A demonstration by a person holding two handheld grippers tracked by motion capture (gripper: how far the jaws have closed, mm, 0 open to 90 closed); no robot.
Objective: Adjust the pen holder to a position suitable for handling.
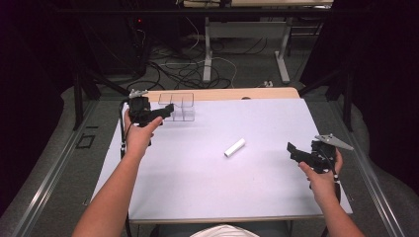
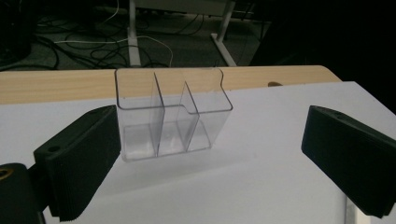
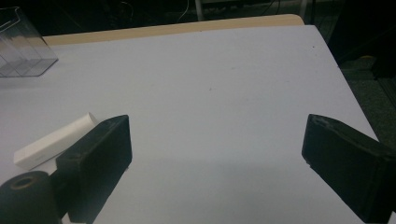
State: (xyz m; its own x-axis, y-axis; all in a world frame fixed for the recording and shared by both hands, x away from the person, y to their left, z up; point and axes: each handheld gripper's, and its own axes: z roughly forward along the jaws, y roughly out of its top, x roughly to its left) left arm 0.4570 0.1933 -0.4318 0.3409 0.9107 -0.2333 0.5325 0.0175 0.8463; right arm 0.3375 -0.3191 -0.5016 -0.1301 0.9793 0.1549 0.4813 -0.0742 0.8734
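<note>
In the high view the left forearm comes up from about 7 o'clock and runs toward 11 o'clock, wrist nearly straight, the hand wrapped around the left tool near the far-left part of the white tabletop. That tool points toward 3 o'clock, its tip just beside the clear plastic organizer, which stands upright at roughly 11 o'clock on the tabletop, close to the bare wooden strip along the far edge.

In the left gripper view the left tool is spread wide, holding nothing. The organizer stands between the jaws and a little beyond them, nearer the left jaw; whether that jaw touches its wall cannot be told. Its inner walls split it into compartments.

The right forearm enters from about 5 o'clock, the hand tilted inward so the right tool aims toward 9 to 10 o'clock, low over the right side of the tabletop. In the right gripper view the right tool is also wide apart with nothing in it.

The small white cylinder lies on its side near the tabletop's centre, long axis running from 8 toward 2 o'clock, well apart from the organizer. In the right gripper view the cylinder lies at 9 o'clock, partly behind the left jaw rather than between the two.
</note>
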